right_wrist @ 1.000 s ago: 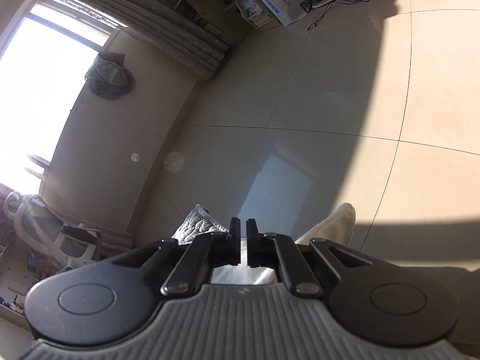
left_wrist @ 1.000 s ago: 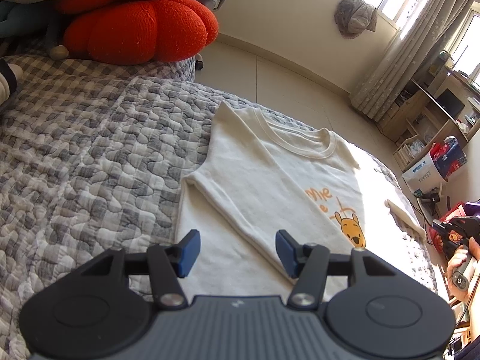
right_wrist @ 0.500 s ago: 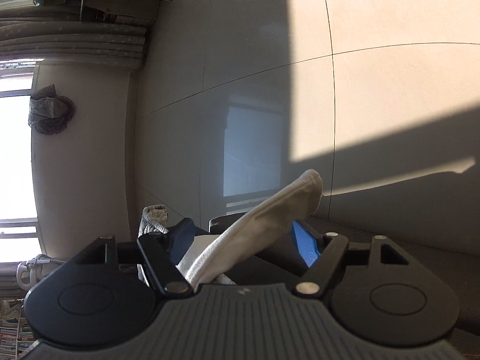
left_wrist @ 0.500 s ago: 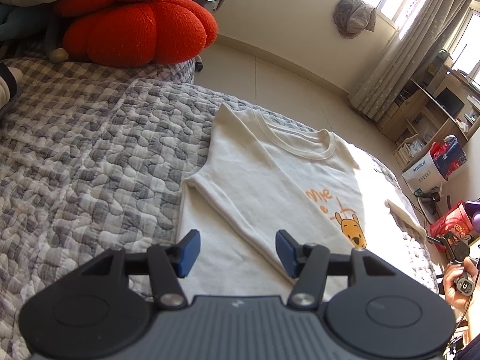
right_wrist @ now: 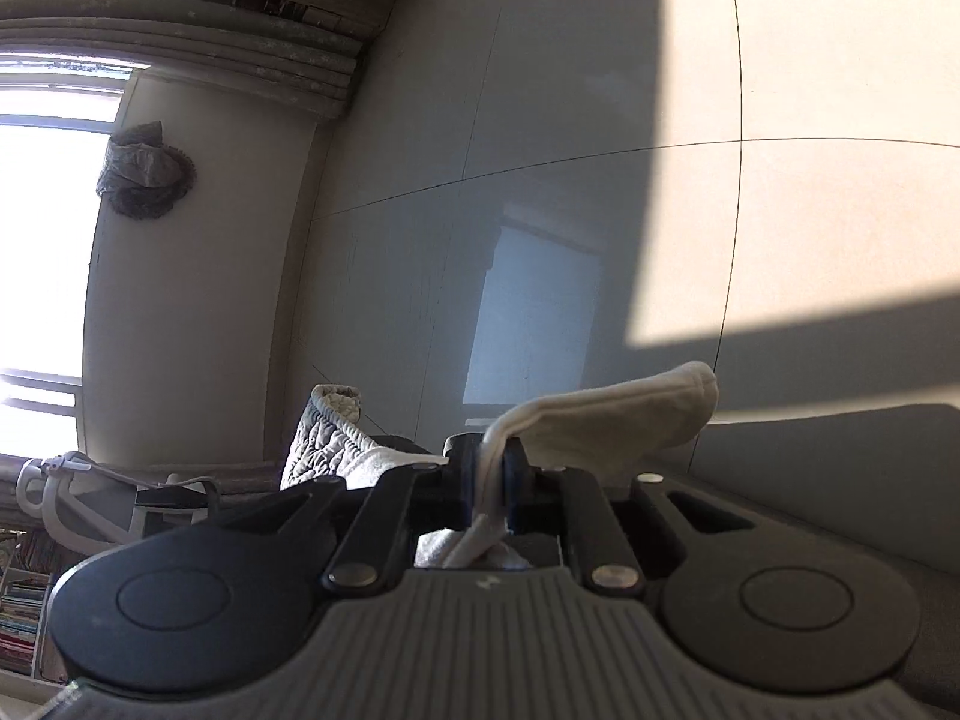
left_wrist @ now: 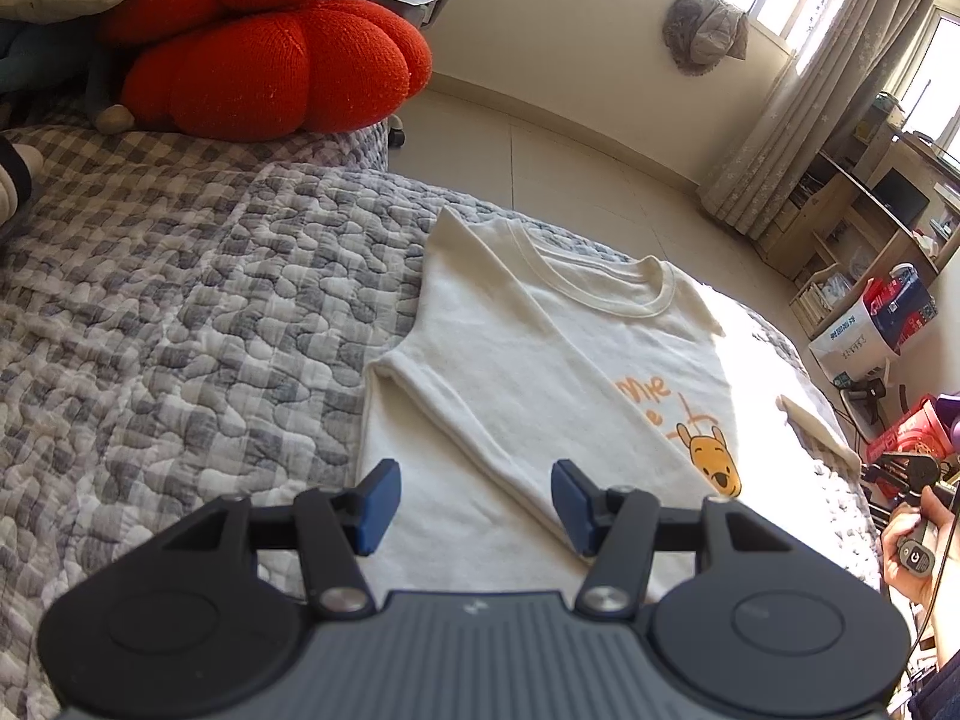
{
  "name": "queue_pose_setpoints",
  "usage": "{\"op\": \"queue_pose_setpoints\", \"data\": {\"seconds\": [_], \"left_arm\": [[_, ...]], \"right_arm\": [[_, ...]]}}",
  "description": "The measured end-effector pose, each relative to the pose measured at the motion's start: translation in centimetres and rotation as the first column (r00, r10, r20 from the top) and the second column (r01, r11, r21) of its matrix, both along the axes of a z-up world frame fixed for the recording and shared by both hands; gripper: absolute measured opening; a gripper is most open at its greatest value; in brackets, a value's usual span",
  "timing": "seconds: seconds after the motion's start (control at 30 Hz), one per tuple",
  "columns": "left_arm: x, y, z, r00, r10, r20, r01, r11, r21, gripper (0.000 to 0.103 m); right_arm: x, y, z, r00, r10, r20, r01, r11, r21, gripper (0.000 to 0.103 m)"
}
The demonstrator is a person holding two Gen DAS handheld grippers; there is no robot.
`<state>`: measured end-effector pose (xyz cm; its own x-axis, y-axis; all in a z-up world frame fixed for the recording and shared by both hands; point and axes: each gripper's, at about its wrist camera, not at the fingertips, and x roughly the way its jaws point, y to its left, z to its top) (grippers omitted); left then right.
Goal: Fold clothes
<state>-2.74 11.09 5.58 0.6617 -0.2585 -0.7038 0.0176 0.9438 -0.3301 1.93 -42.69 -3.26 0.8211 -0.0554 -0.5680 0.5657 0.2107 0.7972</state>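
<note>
A cream T-shirt (left_wrist: pixel 540 360) with an orange bear print lies flat on the grey quilted bed cover (left_wrist: pixel 180 312), its left sleeve folded in over the chest. My left gripper (left_wrist: pixel 471 507) is open and empty, hovering over the shirt's lower part. My right gripper (right_wrist: pixel 492 480) is shut on the shirt's right sleeve (right_wrist: pixel 624 414), which sticks out past the fingers toward the floor. In the left wrist view the right gripper (left_wrist: pixel 900 474) shows at the far right edge beside the bed, held by a hand.
Red plush cushions (left_wrist: pixel 270 60) sit at the bed's far left corner. Beyond the bed are the tiled floor (right_wrist: pixel 600 180), curtains (left_wrist: pixel 774 138), shelves and boxes (left_wrist: pixel 864 324). An office chair (right_wrist: pixel 90 498) stands by the window.
My right gripper opened around the sleeve, then shut on it. My left gripper has stayed open and nearly still over the shirt.
</note>
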Motion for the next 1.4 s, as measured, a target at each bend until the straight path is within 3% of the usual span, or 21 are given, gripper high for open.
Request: {"op": "queue_pose_setpoints", "data": {"seconds": [0.07, 0.13, 0.2, 0.27, 0.3, 0.33, 0.43, 0.47, 0.57, 0.6, 0.63, 0.73, 0.83, 1.0, 1.17, 1.23, 1.3, 1.33, 1.4], "left_arm": [[-0.1, 0.2, 0.2, 1.0, 0.001, 0.004, -0.001, 1.0, -0.01, 0.057], [-0.1, 0.3, 0.4, 1.0, -0.002, 0.009, 0.002, 1.0, -0.026, 0.057], [-0.2, 0.4, 0.7, 1.0, -0.004, 0.014, 0.005, 0.999, -0.046, 0.057], [-0.3, 0.8, 0.9, 1.0, 0.001, 0.015, 0.0, 0.997, -0.077, 0.057], [-0.3, 1.0, 1.0, 1.0, 0.004, 0.016, -0.003, 0.996, -0.093, 0.057], [-0.3, 1.2, 1.1, 1.0, 0.015, 0.014, -0.014, 0.994, -0.11, 0.058], [-0.5, 2.1, 1.4, 0.999, 0.049, 0.011, -0.046, 0.987, -0.151, 0.058], [-0.5, 2.4, 1.4, 0.998, 0.059, 0.012, -0.056, 0.985, -0.162, 0.058], [-0.7, 3.3, 1.7, 0.996, 0.09, 0.011, -0.086, 0.977, -0.194, 0.058], [-0.7, 3.5, 1.8, 0.995, 0.095, 0.013, -0.09, 0.976, -0.198, 0.058], [-0.8, 3.6, 1.9, 0.995, 0.098, 0.016, -0.093, 0.975, -0.201, 0.058], [-0.8, 3.6, 2.0, 0.995, 0.098, 0.019, -0.092, 0.975, -0.204, 0.058], [-0.8, 3.4, 1.9, 0.997, 0.082, 0.017, -0.077, 0.979, -0.186, 0.059], [-0.8, 1.7, 1.5, 1.0, -0.015, 0.006, 0.015, 0.99, -0.14, 0.06], [-1.1, -0.8, 0.9, 0.992, -0.127, 0.003, 0.127, 0.991, -0.047, 0.06], [-1.1, -1.8, 0.6, 0.985, -0.171, 0.012, 0.172, 0.985, -0.017, 0.06], [-1.2, -2.8, 0.2, 0.974, -0.224, 0.029, 0.223, 0.975, 0.014, 0.06], [-1.2, -3.3, 0.0, 0.968, -0.25, 0.037, 0.249, 0.968, 0.03, 0.06], [-1.2, -4.4, -0.4, 0.952, -0.3, 0.054, 0.296, 0.952, 0.073, 0.06]], "right_arm": [[-0.2, 0.8, 2.9, 0.998, 0.009, 0.055, -0.001, 0.989, -0.149, 0.009], [0.1, 2.5, 6.5, 0.986, 0.077, 0.149, -0.027, 0.949, -0.314, 0.009], [0.4, 5.8, 10.6, 0.944, 0.241, 0.224, -0.101, 0.86, -0.5, 0.009], [0.4, 9.7, 14.3, 0.867, 0.436, 0.243, -0.174, 0.721, -0.671, 0.009], [0.1, 12.1, 15.7, 0.805, 0.55, 0.223, -0.218, 0.623, -0.751, 0.009], [-0.1, 14.9, 17.0, 0.728, 0.665, 0.17, -0.261, 0.498, -0.827, 0.009], [-2.3, 23.4, 17.6, 0.46, 0.877, -0.14, -0.349, 0.033, -0.936, 0.009], [-3.1, 25.6, 16.7, 0.359, 0.899, -0.253, -0.378, -0.108, -0.92, 0.009], [-4.9, 30.6, 12.9, 0.101, 0.836, -0.539, -0.44, -0.449, -0.778, 0.009], [-5.6, 32.0, 11.3, 0.043, 0.779, -0.626, -0.444, -0.547, -0.71, 0.009], [-6.2, 32.9, 10.2, 0.027, 0.733, -0.68, -0.444, -0.601, -0.665, 0.009], [-7.6, 33.5, 8.2, 0.011, 0.653, -0.757, -0.452, -0.672, -0.587, 0.013], [-8.0, 32.2, 9.2, -0.013, 0.68, -0.733, -0.471, -0.651, -0.595, 0.019], [-7.9, 32.2, 10.8, -0.082, 0.786, -0.612, -0.491, -0.567, -0.662, 0.023], [-8.6, 33.3, 10.9, -0.099, 0.768, -0.633, -0.472, -0.596, -0.649, 0.023], [-8.7, 33.8, 10.7, -0.111, 0.757, -0.643, -0.471, -0.61, -0.637, 0.03], [-8.8, 34.1, 10.4, -0.112, 0.738, -0.665, -0.477, -0.627, -0.615, 0.049], [-8.7, 34.0, 10.2, -0.102, 0.728, -0.678, -0.48, -0.633, -0.608, 0.049], [-8.2, 33.4, 10.3, -0.053, 0.731, -0.68, -0.493, -0.611, -0.619, 0.049]]}}
